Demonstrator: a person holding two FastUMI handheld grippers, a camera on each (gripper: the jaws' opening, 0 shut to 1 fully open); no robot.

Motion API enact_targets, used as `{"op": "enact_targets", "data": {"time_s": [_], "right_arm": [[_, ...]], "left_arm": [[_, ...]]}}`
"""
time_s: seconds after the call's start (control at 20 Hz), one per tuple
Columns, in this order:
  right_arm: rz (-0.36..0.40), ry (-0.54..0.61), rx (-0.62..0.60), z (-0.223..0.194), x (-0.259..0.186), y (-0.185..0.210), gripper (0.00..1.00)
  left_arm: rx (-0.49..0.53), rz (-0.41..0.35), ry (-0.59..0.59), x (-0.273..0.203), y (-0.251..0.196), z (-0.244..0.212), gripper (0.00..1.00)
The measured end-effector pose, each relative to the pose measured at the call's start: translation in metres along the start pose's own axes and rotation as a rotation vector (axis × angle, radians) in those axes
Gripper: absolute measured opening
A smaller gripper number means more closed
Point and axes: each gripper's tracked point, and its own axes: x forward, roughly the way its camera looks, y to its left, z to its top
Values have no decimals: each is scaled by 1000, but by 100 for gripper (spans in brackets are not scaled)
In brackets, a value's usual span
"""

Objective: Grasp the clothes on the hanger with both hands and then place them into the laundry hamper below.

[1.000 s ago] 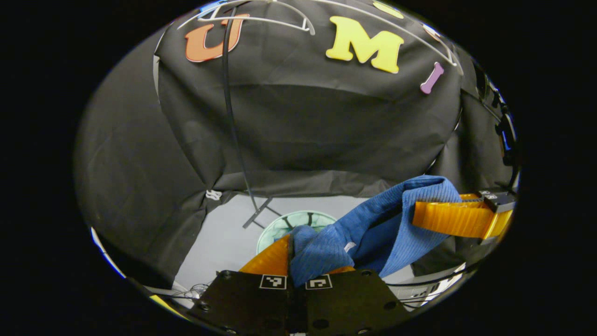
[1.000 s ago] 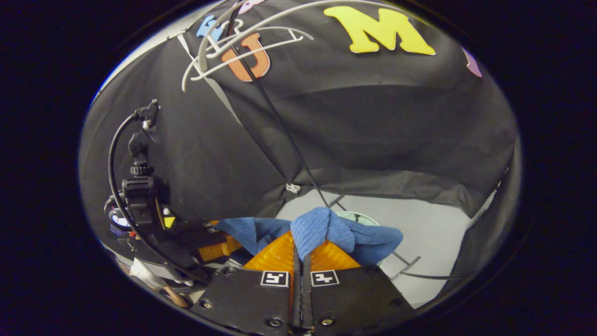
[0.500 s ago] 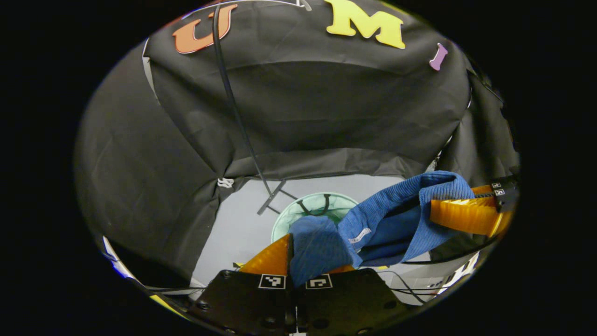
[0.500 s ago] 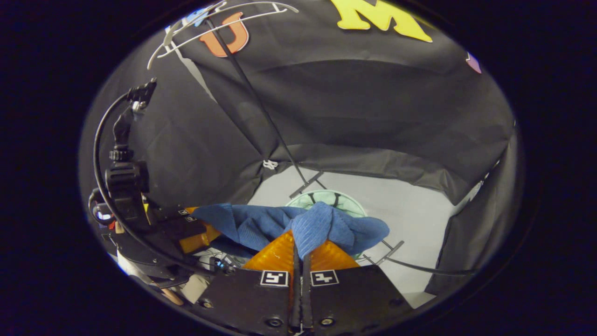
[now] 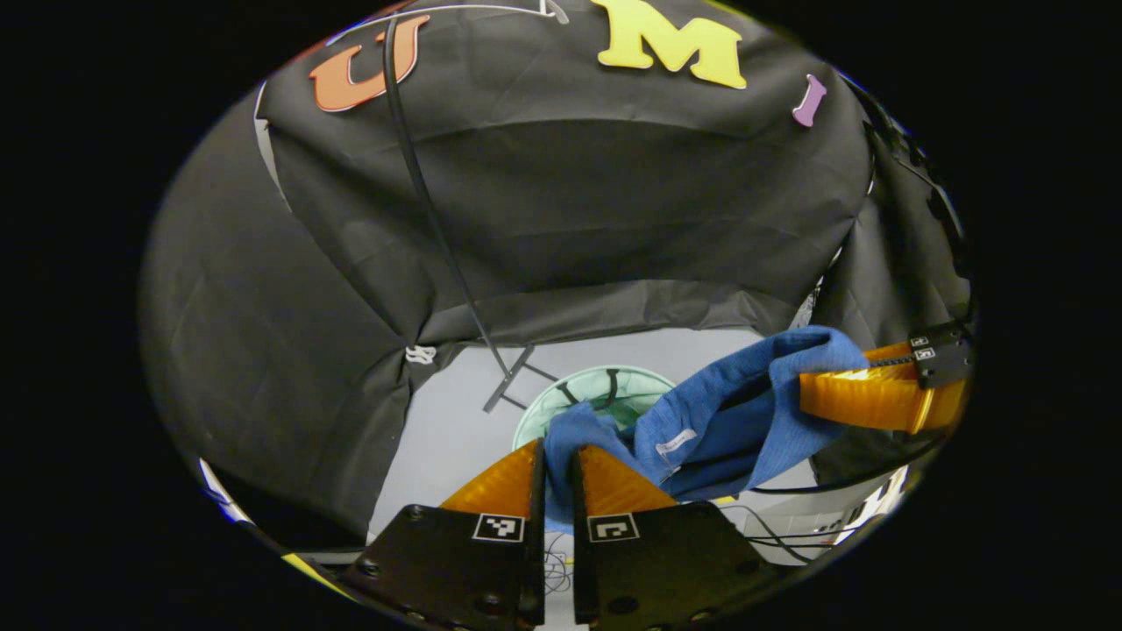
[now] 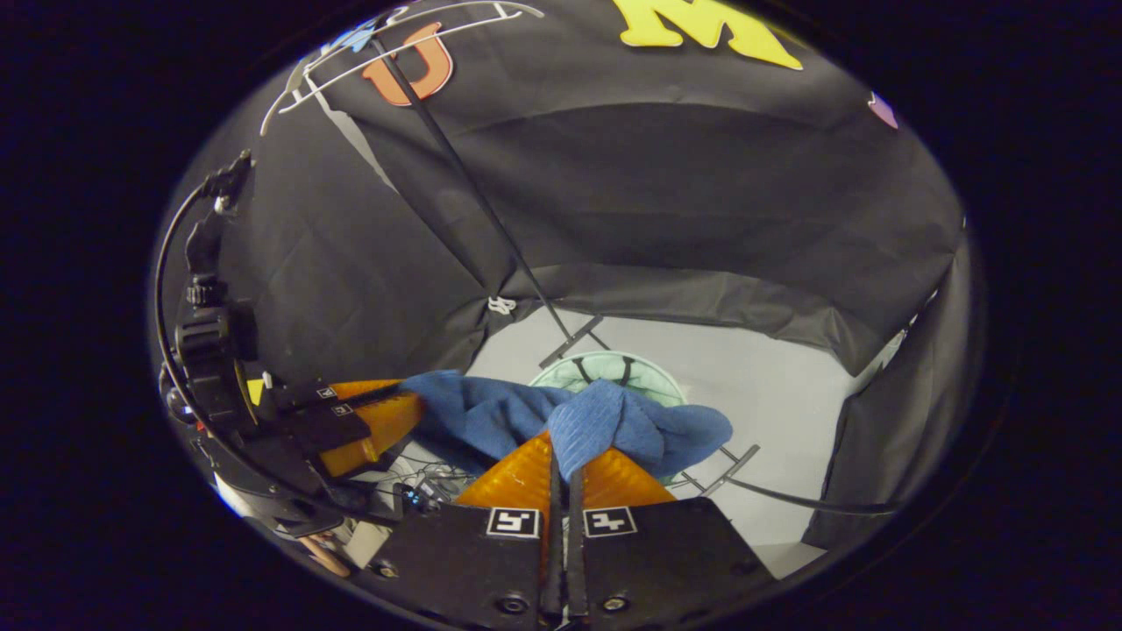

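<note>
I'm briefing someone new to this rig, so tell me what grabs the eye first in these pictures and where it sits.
The blue garment stands out first, stretched between the two grippers above the floor. The left gripper pinches one bunched end at the bottom of its own view, while the right gripper clamps the other end. Beyond the cloth, the pale green laundry hamper waits on the grey floor, and a bare white hanger hangs overhead.

left gripper [image 5: 555, 456] - pinching blue garment [image 5: 727, 421] | right gripper [image 5: 802, 396] - holding other end

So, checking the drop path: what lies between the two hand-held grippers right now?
The blue garment spans from the left hand-held gripper to the right hand-held gripper, above the green hamper, in both views.
</note>
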Motion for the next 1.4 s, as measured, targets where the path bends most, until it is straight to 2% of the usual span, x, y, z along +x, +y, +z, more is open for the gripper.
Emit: {"op": "enact_targets", "data": {"time_s": [0.05,0.15,0.2,0.25,0.35,0.45,0.5,0.9,1.05,1.15,1.25,1.4], "right_arm": [[1,-4,-2,0,2,1,5],[14,-30,-10,7,1,9,13],[6,-41,-29,11,-3,7,32],[-2,-56,-44,16,-5,7,39],[-5,-96,-65,22,-12,12,65],[-17,-100,-66,21,-14,8,72],[-17,-104,-58,22,-13,9,80],[-28,-123,-34,11,-20,10,80],[-68,-194,-36,13,-38,7,80],[-99,-280,-31,20,-55,4,80],[-125,-353,-16,20,-78,4,81],[-152,-439,-23,9,-124,10,85]], "left_arm": [[2,-4,-10,0,1,-2,30],[-4,-13,-13,-3,-1,-1,65],[-5,-7,-16,-1,2,-2,82],[-6,5,-19,-1,6,-2,100],[-20,14,-25,-1,9,-3,98],[-26,18,-25,-3,10,-5,99],[-28,22,-25,-4,12,-5,98],[-67,24,-49,-18,15,-14,98],[-76,30,-85,-34,16,-12,98],[-75,37,-132,-51,19,-8,98],[-69,43,-189,-74,22,-4,100],[-61,47,-299,-115,25,6,98]]}}
